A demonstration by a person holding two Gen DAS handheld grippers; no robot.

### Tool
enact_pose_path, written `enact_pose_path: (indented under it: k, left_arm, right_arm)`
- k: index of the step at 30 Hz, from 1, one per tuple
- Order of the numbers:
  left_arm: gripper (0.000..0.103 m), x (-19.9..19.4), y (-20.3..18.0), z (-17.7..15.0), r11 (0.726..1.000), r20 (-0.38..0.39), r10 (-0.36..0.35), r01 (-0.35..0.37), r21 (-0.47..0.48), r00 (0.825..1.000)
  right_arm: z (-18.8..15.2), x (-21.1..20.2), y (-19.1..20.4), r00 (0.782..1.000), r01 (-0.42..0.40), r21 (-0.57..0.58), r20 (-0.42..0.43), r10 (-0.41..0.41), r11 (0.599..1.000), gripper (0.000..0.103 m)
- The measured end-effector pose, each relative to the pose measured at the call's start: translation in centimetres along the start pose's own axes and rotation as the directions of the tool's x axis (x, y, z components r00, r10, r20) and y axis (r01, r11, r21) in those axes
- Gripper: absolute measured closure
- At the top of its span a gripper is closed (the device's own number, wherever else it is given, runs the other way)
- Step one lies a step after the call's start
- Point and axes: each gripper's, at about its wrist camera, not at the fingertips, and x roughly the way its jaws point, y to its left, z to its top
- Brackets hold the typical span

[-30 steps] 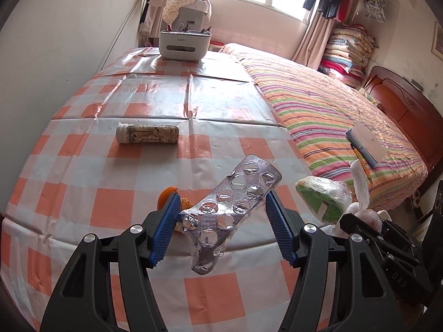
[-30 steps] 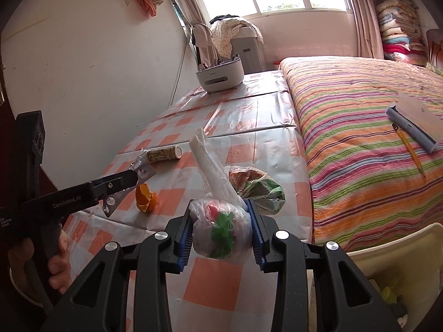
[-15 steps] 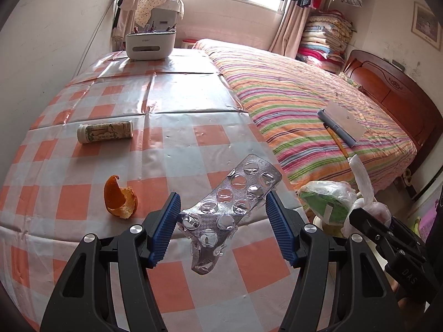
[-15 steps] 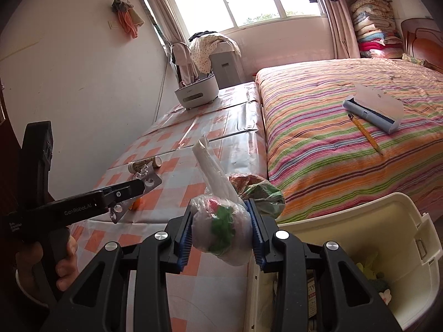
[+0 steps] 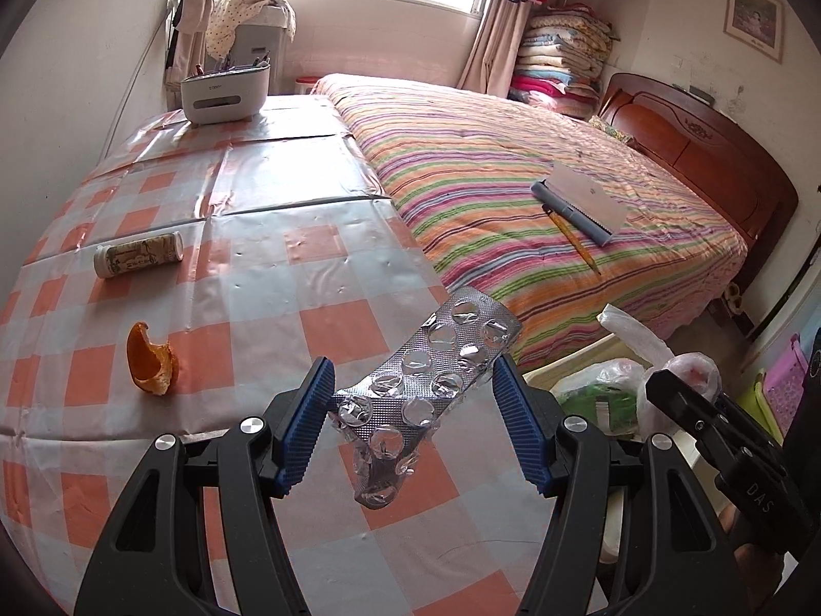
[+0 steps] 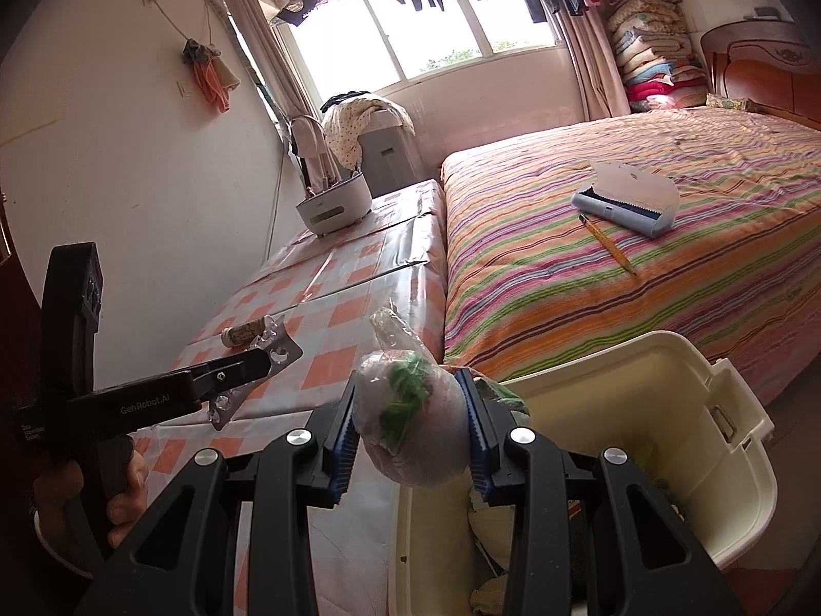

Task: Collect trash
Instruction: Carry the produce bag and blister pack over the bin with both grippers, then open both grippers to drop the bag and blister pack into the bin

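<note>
**Both grippers loaded beside the bin**

Above the near edge of the checked table (image 5: 256, 267), the left gripper (image 5: 410, 426) gripped an emptied blister pack (image 5: 436, 374), its blue pads pressed against the pack's two long edges so that the foil strip stuck out forward and upward. The left wrist view alone showed what lay on the cloth: an orange peel (image 5: 150, 365) near the front and a small labelled bottle (image 5: 138, 255) on its side farther back, well apart from each other. The right wrist view alone showed the cream plastic bin (image 6: 718, 410) standing on the floor between table and bed (image 6: 641, 236), with the right gripper (image 6: 410, 426) at its near rim, clamped on a knotted plastic bag (image 6: 410, 426) of green and pink scraps.

Only a few pale and dark scraps showed in the bin, much of its inside being masked by the gripper's frame. A second green-filled bag (image 5: 600, 390) beside the right gripper was partly hidden in both views; whether it rested on the bin rim could not be told. The peel was screened in the right wrist view by the left gripper's body.
</note>
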Motion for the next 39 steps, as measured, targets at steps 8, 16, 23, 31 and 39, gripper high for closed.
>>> enact_pose_path:
  k: [8, 16, 23, 31, 39]
  left_arm:
    - [0.041, 0.0, -2.3, -0.4, 0.999, -0.001, -0.029, 0.029, 0.034, 1.0]
    - [0.041, -0.1, -5.1, -0.8, 0.996, -0.003, -0.065, 0.065, 0.065, 0.998]
    - [0.04, 0.2, -7.2, -1.0, 0.992, -0.015, -0.093, 0.094, 0.085, 0.996]
    - [0.04, 1.1, -8.5, -1.5, 0.99, -0.039, -0.103, 0.106, 0.095, 0.994]
    - [0.04, 2.0, -9.5, -1.8, 0.988, -0.064, -0.107, 0.113, 0.107, 0.992]
  right_arm:
    - [-0.1, -1.2, -1.2, 0.999, 0.043, 0.01, 0.032, -0.043, 0.999, 0.068]
    - [-0.1, -1.8, -2.2, 0.996, 0.076, 0.024, 0.052, -0.077, 0.997, 0.068]
    - [0.0, -2.5, -3.5, 0.993, 0.095, 0.057, 0.064, -0.099, 0.994, 0.068]
    - [0.0, -3.0, -4.5, 0.991, 0.106, 0.09, 0.067, -0.112, 0.99, 0.068]
    - [0.0, -3.3, -5.3, 0.99, 0.115, 0.121, 0.068, -0.124, 0.986, 0.066]
